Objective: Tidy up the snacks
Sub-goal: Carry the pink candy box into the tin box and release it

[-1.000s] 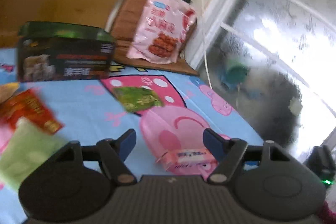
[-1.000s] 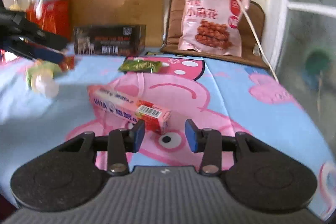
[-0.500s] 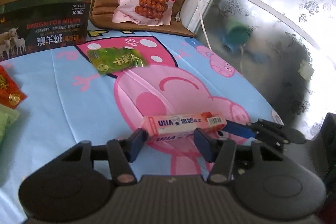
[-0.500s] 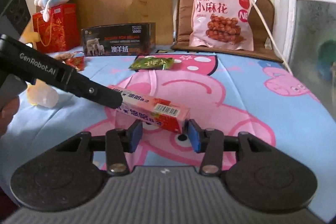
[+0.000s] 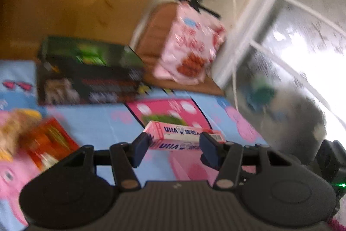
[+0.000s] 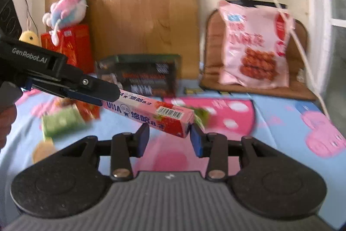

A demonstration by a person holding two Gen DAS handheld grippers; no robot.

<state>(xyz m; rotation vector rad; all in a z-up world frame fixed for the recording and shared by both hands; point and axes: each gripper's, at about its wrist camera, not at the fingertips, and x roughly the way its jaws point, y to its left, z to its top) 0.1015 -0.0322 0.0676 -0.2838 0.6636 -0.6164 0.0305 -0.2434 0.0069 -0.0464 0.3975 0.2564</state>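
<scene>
A long pink UHA candy box point(image 6: 149, 114) is lifted off the blue cartoon tablecloth point(image 6: 281, 114). My left gripper point(image 5: 175, 147) is shut on its ends, and the box point(image 5: 183, 136) spans its fingers; in the right wrist view that gripper point(image 6: 103, 94) clamps the box's left end. My right gripper point(image 6: 169, 138) stands open just below and around the box's right end, jaws not pressing it. A small green packet point(image 5: 164, 118) lies on the cloth behind the box.
A dark box point(image 6: 140, 77) and a big pink snack bag point(image 6: 255, 47) on a brown cushion stand at the back. Red and green packets point(image 6: 62, 120) lie at left. A plush toy point(image 6: 64, 8) sits on a red box point(image 6: 71, 44). A glass door point(image 5: 302, 57) is at right.
The left gripper has closed on the candy box and lifted it off the cloth, up and back. Both cameras tilted upward; the right gripper stays open under the box.
</scene>
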